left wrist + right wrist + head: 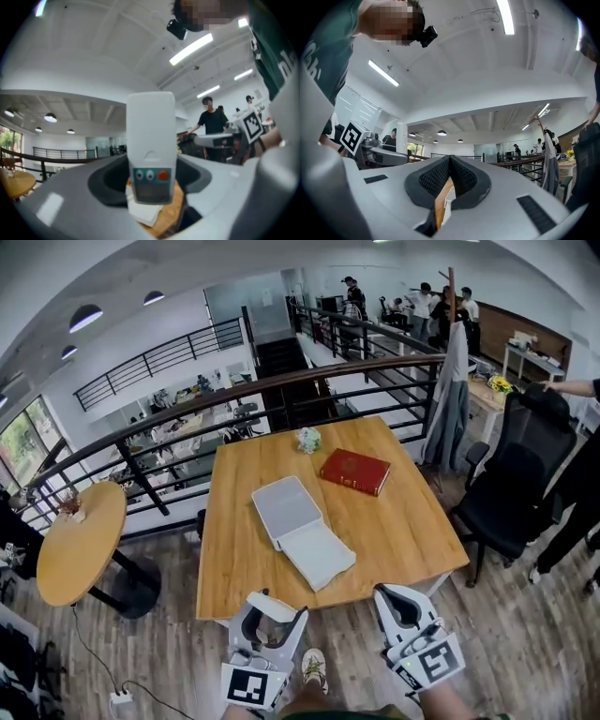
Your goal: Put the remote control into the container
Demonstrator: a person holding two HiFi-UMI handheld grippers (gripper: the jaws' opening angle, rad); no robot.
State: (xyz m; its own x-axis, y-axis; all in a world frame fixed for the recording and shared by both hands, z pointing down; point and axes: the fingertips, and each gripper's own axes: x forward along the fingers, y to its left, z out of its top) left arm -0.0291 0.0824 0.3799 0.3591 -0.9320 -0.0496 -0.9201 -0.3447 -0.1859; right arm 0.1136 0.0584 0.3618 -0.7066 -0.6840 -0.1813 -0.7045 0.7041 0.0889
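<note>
A white remote control [151, 140] with two small buttons and a red one stands upright between the jaws of my left gripper [151, 180], which is shut on it. In the head view this left gripper [269, 615] hangs below the table's near edge with the remote [277, 607] in it. My right gripper [401, 604] is beside it, also short of the table edge. Its jaws meet at the tips with nothing between them, as the right gripper view [450, 161] shows. The open white container [284, 508] lies on the wooden table [403, 531], its lid [320, 556] folded out toward me.
A red book [354, 471] lies right of the container, and a small flower ornament [308, 439] sits at the far edge. A black office chair [520, 479] stands right of the table, a round wooden table [80, 540] left. A railing [234, 399] runs behind. Several people stand far back.
</note>
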